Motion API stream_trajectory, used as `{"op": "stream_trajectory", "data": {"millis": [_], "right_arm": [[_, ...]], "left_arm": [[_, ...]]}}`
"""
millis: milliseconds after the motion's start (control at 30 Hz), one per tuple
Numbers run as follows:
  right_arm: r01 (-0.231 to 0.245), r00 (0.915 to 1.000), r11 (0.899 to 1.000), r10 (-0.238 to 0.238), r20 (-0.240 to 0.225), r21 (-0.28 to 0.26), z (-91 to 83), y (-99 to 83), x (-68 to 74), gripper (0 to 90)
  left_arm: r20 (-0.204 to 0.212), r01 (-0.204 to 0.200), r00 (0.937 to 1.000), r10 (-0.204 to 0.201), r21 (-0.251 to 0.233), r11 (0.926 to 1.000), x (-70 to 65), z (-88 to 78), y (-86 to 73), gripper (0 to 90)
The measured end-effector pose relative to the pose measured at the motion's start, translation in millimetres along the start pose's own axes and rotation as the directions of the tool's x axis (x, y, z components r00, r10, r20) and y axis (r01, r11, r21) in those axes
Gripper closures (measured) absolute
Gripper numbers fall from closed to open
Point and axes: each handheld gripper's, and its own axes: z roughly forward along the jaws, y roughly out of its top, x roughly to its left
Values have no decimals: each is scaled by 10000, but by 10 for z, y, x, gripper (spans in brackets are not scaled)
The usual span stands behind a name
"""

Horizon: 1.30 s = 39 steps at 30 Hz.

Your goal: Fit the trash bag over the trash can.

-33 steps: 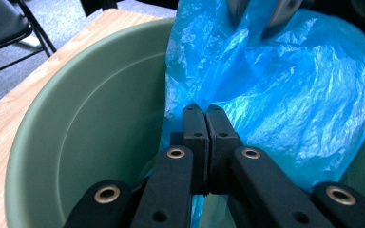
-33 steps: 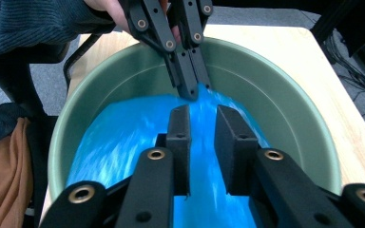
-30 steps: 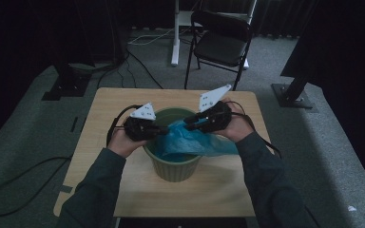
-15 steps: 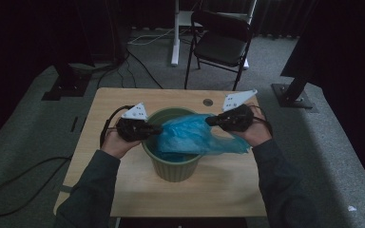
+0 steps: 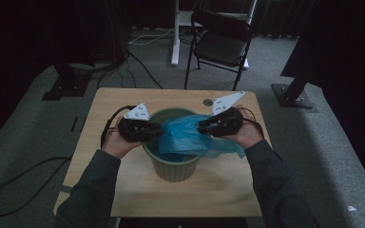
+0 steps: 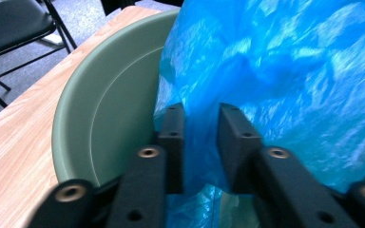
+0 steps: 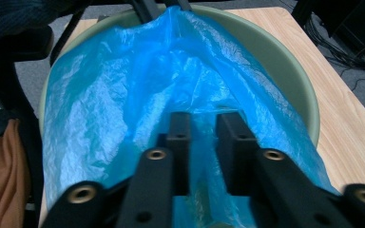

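left gripper (image 5: 158,129), right gripper (image 5: 200,127) level, facing across pot (image 5: 173,166)

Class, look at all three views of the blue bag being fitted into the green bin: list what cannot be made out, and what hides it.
- Bin bottom, high view: covered by the blue bag.
- Left gripper pads, left gripper view: bag film lies between; contact unclear.
- Right gripper pads, right gripper view: same.
- Table front edge, high view: hidden by the sleeves.

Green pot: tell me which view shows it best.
The high view: the green pot shows whole on the table, with the blue bag in its mouth. Both gripper views show part of the rim and inner wall behind the bag.
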Motion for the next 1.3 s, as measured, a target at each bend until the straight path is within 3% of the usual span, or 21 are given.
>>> {"op": "stream_trajectory", "data": {"millis": [167,400,767,933,1033,1167,1300], "right_arm": [[39,9996,9999,-41,266,94,2,-3,-5,892],[-14,9988,10000,10,493,94,-49,-12,-16,898],[221,9986,9988,-241,465,433,145,81,28,899],[303,9986,9988,-319,410,396,177,144,49,899],[373,9986,9988,-385,368,324,173,167,63,898],[392,9980,9981,-414,481,467,145,143,63,899],[271,9971,9981,-309,691,546,100,69,32,898]], "left_arm": [[-29,103,9999,-105,-376,9992,22,-135,-20,590],[-53,122,9999,-126,-772,9969,31,-240,36,548],[544,-304,9979,357,-952,9950,-73,-27,323,535],[753,-659,9946,714,-728,9952,-166,123,447,538],[589,-899,9940,919,-362,9953,-201,201,473,636],[528,-1000,9934,1022,-422,9941,-211,195,435,846],[357,-896,9952,915,-517,9946,-195,135,357,894]]}}
